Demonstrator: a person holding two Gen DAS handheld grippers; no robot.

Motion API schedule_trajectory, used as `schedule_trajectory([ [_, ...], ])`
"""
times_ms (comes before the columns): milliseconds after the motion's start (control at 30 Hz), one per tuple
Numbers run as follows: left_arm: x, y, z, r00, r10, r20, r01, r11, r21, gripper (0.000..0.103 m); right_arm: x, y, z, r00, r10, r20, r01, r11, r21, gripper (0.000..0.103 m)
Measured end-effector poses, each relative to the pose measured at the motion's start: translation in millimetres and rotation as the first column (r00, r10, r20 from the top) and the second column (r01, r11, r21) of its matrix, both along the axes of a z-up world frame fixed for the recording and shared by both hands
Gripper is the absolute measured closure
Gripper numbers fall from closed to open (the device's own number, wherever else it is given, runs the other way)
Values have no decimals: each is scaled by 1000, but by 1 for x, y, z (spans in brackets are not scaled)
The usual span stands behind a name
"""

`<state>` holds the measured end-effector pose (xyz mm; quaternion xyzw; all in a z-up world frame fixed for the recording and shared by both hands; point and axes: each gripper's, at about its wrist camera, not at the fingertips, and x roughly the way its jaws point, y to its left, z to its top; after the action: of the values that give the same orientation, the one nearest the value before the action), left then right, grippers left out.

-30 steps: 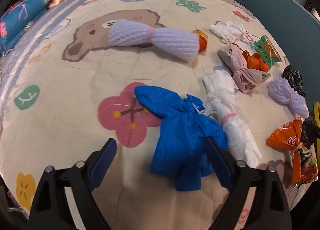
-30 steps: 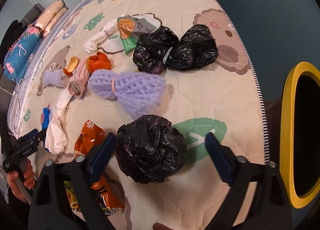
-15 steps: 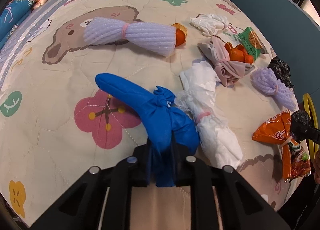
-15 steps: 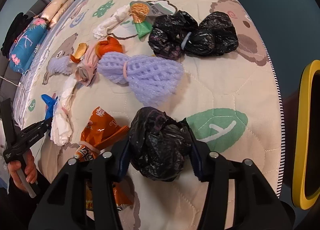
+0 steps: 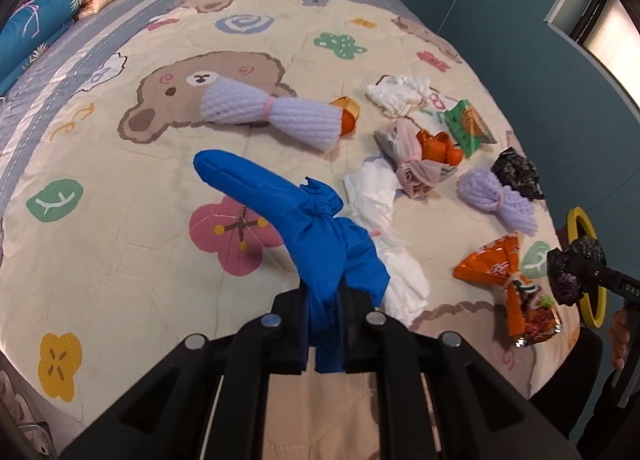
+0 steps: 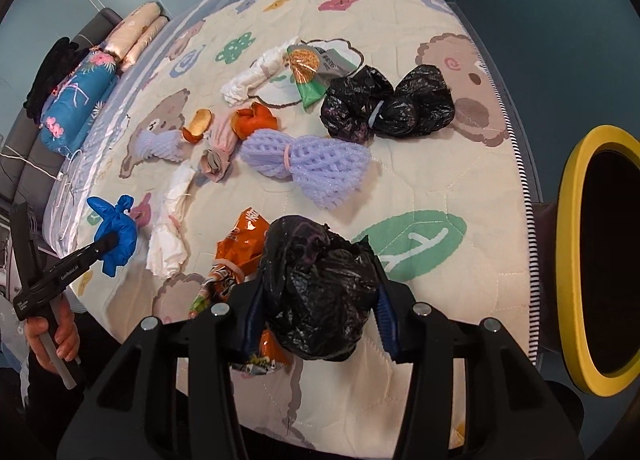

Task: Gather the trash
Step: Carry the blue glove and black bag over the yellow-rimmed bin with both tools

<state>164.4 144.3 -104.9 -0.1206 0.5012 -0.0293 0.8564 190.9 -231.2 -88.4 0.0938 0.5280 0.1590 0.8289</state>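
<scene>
The left tongs (image 5: 325, 334) pinch tight on the knotted blue plastic glove (image 5: 304, 227), lifted above the bed's cartoon quilt (image 5: 120, 260). The right tongs (image 6: 318, 324), part-open, clamp the crumpled black plastic bag (image 6: 320, 288) left of the yellow-rimmed bin (image 6: 572, 260), probably its destination.

The light is soft and even, and shadows on the bed (image 5: 120, 260) are faint. Both pictures look sharp. The bed's edges curve like a bowl, and every picture corner is black.

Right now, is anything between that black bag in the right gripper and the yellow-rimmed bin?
Nothing visible. The black bag sits clamped in the right gripper, and only bare quilt lies between it and the bin beside the bed.
</scene>
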Motion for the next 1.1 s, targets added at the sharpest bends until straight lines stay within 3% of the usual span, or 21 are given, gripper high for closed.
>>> schedule_trajectory([
  [300,-11,-22,33,998,-40,54,41,999,-10,94,-26,-27,35,997,-26,67,25,1000,17,59],
  [667,-1,-92,64,981,-167,95,168,986,-7,94,-41,-92,55,985,-130,110,127,991,32,59],
  [1100,25,-200,82,929,-355,106,358,934,-12,94,-45,-175,59,954,-274,124,270,962,51,58],
])
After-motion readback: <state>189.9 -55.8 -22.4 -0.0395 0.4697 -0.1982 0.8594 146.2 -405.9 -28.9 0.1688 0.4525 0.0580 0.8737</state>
